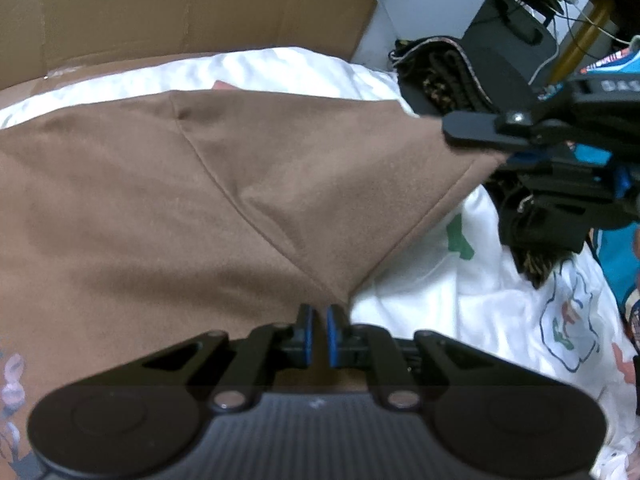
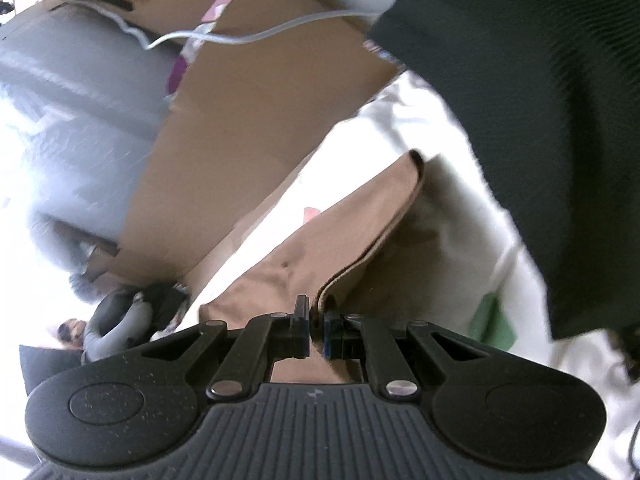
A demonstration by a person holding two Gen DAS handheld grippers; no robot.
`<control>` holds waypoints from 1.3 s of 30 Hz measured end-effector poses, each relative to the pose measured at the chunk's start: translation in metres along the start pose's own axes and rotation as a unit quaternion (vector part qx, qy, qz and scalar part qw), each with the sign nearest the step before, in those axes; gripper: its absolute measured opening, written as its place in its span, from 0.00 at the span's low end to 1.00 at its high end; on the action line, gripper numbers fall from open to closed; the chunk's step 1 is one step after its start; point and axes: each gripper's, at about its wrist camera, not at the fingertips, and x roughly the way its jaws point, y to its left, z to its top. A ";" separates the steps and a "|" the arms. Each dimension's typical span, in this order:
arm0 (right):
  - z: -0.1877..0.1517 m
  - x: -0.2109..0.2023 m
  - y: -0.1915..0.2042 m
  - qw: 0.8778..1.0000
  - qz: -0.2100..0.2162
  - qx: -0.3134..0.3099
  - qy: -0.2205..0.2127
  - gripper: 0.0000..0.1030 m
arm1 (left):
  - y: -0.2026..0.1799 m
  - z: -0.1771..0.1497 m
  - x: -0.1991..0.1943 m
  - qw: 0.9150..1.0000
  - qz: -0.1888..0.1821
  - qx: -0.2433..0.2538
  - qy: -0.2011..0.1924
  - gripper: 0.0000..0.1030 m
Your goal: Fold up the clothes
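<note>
We hold a plain brown cloth garment (image 1: 160, 200) stretched over a white printed bedsheet (image 1: 460, 300). Our left gripper (image 1: 319, 320) pinches one corner of the garment between its blue-padded fingers (image 1: 306, 320), jaws nearly together with the fabric running into the narrow gap. Our right gripper (image 2: 316, 320) is likewise clamped on a hemmed edge of the same garment, and in the left wrist view it shows at the far right (image 1: 472, 130), holding the raised corner.

Between the two held corners the hem runs as a taut diagonal edge, with a seam crossing the cloth from the upper middle down toward the left gripper. Bare sheet lies open to the right of that hem. Further right, a dark pile of patterned fabric (image 1: 440, 76) sits close to the right gripper, and a flat brown cardboard panel (image 1: 180, 8) closes off the far side of the bed.

The right wrist view alone shows the garment's doubled, layered edge (image 2: 380, 248) falling away from the pads, a large dark green ribbed cloth (image 2: 540, 120) crowding the upper right, a white cable (image 2: 240, 38) across the cardboard, and a grey surface (image 2: 80, 92) on the left. The left wrist view alone shows the wide flat body of the garment.
</note>
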 end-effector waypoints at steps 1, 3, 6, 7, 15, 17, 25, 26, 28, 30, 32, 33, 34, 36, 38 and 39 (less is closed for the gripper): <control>-0.003 -0.001 0.003 1.000 0.007 -0.003 0.004 0.04 | 0.000 -0.001 0.000 1.000 0.000 0.000 -0.003 0.08; -0.007 -0.003 0.009 1.000 0.018 -0.009 0.013 0.04 | 0.001 -0.004 -0.002 1.000 -0.002 -0.004 -0.008 0.08; -0.012 -0.005 0.017 0.999 0.032 -0.016 0.025 0.04 | 0.004 -0.007 -0.002 1.000 -0.008 -0.013 -0.015 0.08; -0.014 -0.004 0.020 0.999 0.040 -0.021 0.029 0.04 | 0.005 -0.008 -0.002 1.000 -0.010 -0.015 -0.018 0.08; -0.029 0.007 0.033 0.996 0.062 -0.035 0.056 0.04 | 0.001 -0.015 -0.004 0.999 -0.003 -0.013 -0.032 0.08; -0.035 0.012 0.039 0.995 0.066 -0.038 0.067 0.04 | -0.001 -0.016 -0.004 0.999 0.000 -0.011 -0.034 0.08; -0.053 0.030 0.043 0.992 0.070 -0.022 0.106 0.04 | 0.001 -0.017 -0.006 0.999 -0.001 -0.014 -0.043 0.09; -0.054 0.031 0.042 0.991 0.071 -0.017 0.108 0.04 | 0.002 -0.019 -0.009 0.999 -0.002 -0.011 -0.044 0.15; -0.056 0.033 0.040 0.991 0.074 -0.015 0.112 0.04 | 0.004 -0.022 -0.021 0.998 -0.008 -0.016 -0.052 0.38; -0.058 0.034 0.038 0.990 0.075 -0.014 0.116 0.05 | 0.008 -0.027 -0.035 0.998 -0.007 -0.032 -0.063 0.60; -0.059 0.036 0.035 0.990 0.073 -0.015 0.119 0.05 | 0.013 -0.031 -0.048 0.997 -0.004 -0.039 -0.066 0.60; -0.060 0.037 0.034 0.990 0.072 -0.016 0.120 0.06 | 0.017 -0.033 -0.056 0.997 -0.001 -0.042 -0.066 0.60; -0.061 0.038 0.032 0.990 0.071 -0.016 0.122 0.06 | 0.021 -0.035 -0.063 0.997 0.002 -0.045 -0.066 0.60; -0.064 0.039 0.032 0.990 0.068 -0.023 0.125 0.06 | 0.032 -0.039 -0.079 0.996 0.009 -0.059 -0.071 0.60; -0.067 0.041 0.034 0.989 0.066 -0.031 0.129 0.06 | 0.045 -0.041 -0.095 0.993 0.010 -0.085 -0.080 0.60; -0.068 0.042 0.035 0.989 0.064 -0.035 0.130 0.06 | 0.052 -0.043 -0.104 0.991 0.011 -0.098 -0.085 0.60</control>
